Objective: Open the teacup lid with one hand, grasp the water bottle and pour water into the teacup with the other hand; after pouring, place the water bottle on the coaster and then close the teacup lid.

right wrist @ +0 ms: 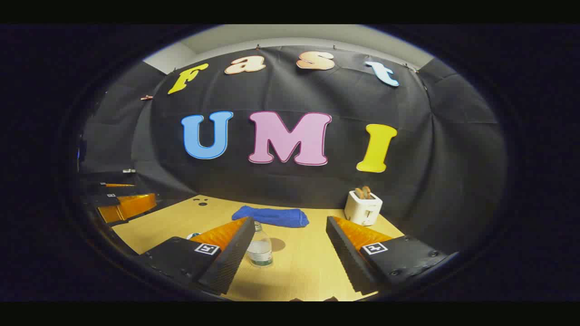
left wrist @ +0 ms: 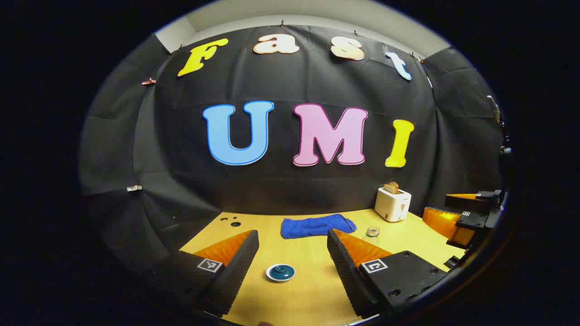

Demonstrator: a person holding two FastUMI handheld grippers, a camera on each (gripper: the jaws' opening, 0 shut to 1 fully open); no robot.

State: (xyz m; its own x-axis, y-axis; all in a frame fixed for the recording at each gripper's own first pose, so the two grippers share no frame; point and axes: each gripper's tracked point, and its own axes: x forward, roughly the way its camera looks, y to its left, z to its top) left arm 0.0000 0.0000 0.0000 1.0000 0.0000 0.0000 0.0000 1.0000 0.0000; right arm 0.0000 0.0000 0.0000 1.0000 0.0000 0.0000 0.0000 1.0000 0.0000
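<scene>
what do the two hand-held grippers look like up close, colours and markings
Both match. The left hand-held gripper has two black wedge-shaped fingers with ridged inner pads, orange translucent tops and a small square black-and-white marker on each base. The right hand-held gripper has the same black fingers, orange tops and square markers.

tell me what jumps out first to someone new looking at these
The blue towel lies at the back of the wooden table, with a white toaster holding toast to its right. Nearer, a teacup with a blue lid sits between the left gripper's open jaws, and a bottle stands just ahead of the open right gripper.
</scene>
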